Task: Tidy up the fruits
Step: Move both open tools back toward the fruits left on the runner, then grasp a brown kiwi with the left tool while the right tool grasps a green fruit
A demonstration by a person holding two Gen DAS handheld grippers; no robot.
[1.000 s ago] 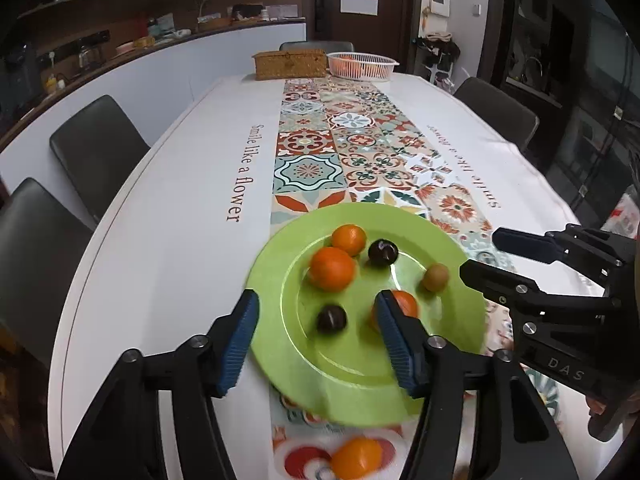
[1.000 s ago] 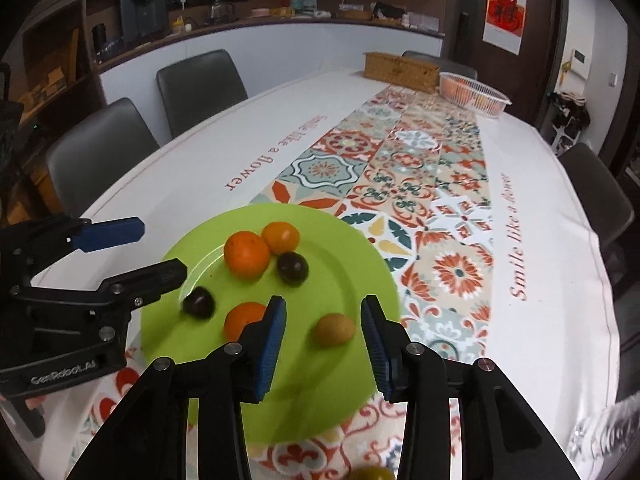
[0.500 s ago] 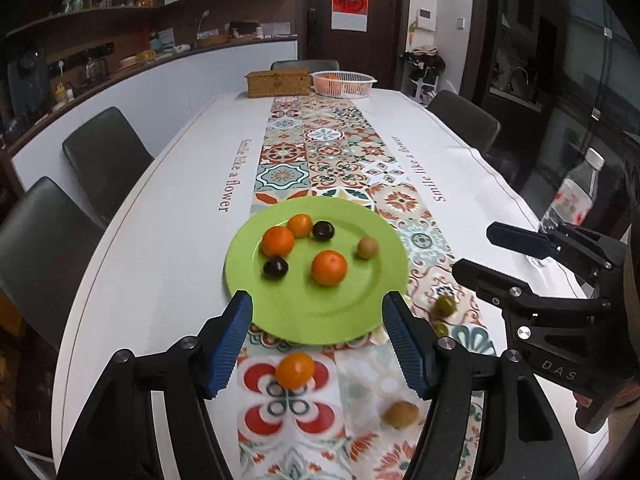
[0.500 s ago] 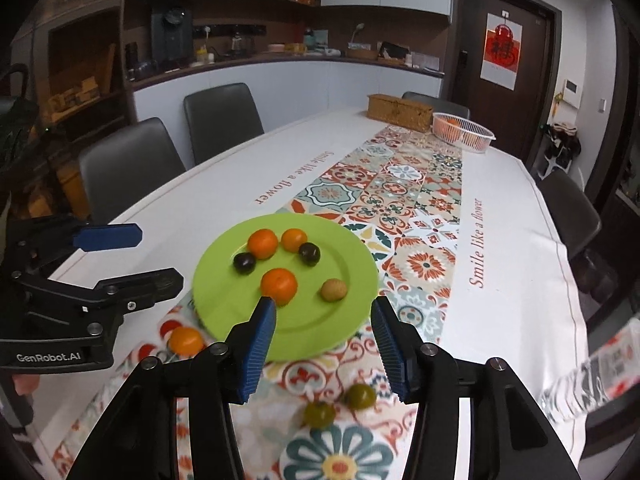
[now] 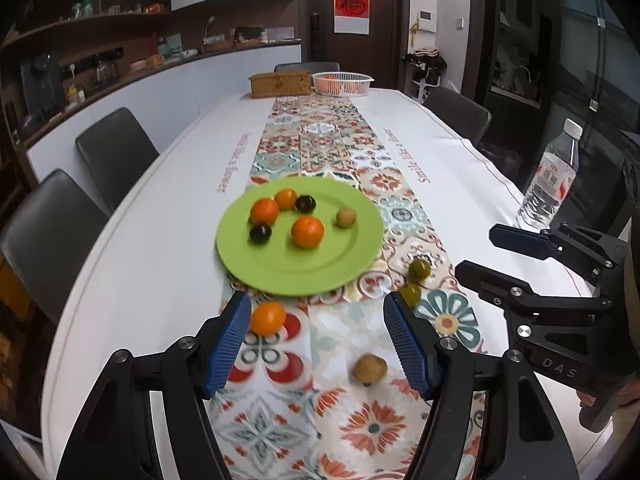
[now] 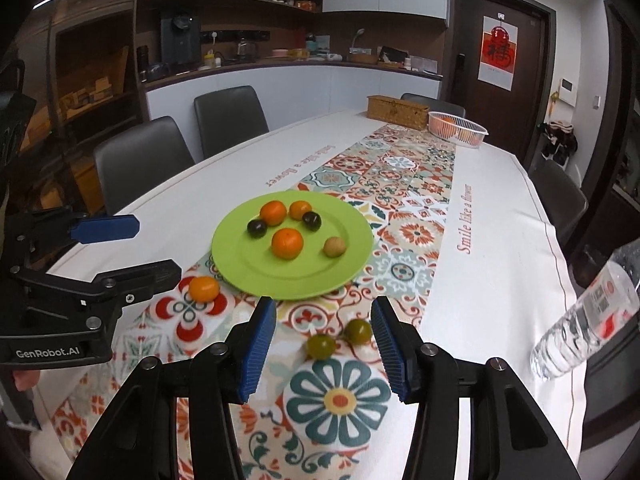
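Where patterned cloth lies, round glossy plate (image 5: 248,258).

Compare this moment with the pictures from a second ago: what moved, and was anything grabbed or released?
Both claws, left and right, pulled back from over the green plate, open and empty throughout. Loose fruit near the plate came into view. Six fruits on the plate kept their arrangement; nothing was grabbed or released.

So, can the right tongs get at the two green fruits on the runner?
Probably yes: the right tongs are open and empty, the two green fruits lie just ahead between the fingers, and nothing stands between.
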